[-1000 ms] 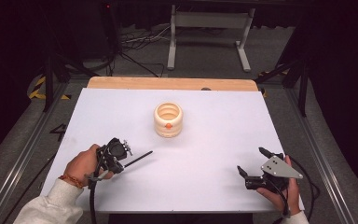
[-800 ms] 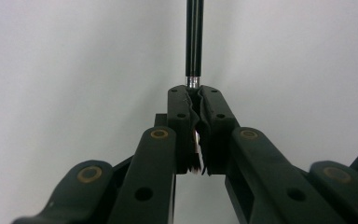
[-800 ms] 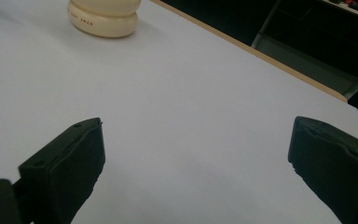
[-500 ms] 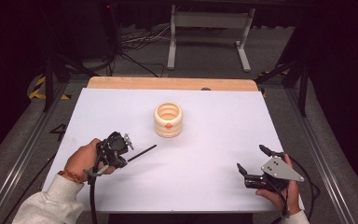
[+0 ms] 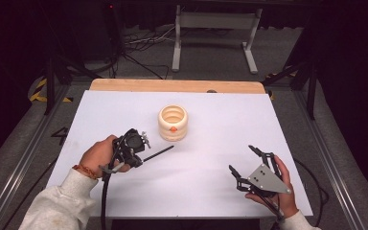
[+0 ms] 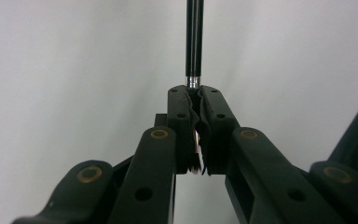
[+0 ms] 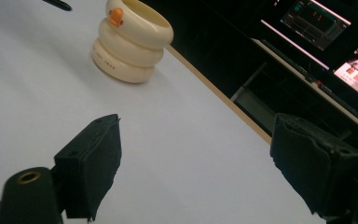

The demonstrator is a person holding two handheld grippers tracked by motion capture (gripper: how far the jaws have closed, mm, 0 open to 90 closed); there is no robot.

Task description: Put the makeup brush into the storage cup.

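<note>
A cream ribbed holder (image 5: 173, 122) with an orange dot stands upright near the middle of the white table (image 5: 220, 120). My left gripper (image 5: 142, 158) is shut on one end of a thin black pen (image 5: 159, 152), whose free end points toward the holder's base. In the left gripper view the jaws (image 6: 195, 91) press together on the pen (image 6: 194, 42) just below its silver ring. My right gripper (image 5: 241, 158) is open at the front right, and its jaws have just been closing a little with nothing between them. Ahead of the right gripper (image 7: 205, 158) are bare table and the holder (image 7: 130, 44).
A wooden strip (image 5: 177, 86) runs along the table's far edge. Beyond it stand a metal frame (image 5: 215, 28) and floor cables (image 5: 139, 43). Metal rails (image 5: 24, 158) flank the table. Lit screens (image 7: 326, 28) glow past the edge in the right gripper view.
The left hand has carried the pen rightward and farther from the person, closer to the holder. The right hand has shifted slightly left, its jaws a little narrower.
</note>
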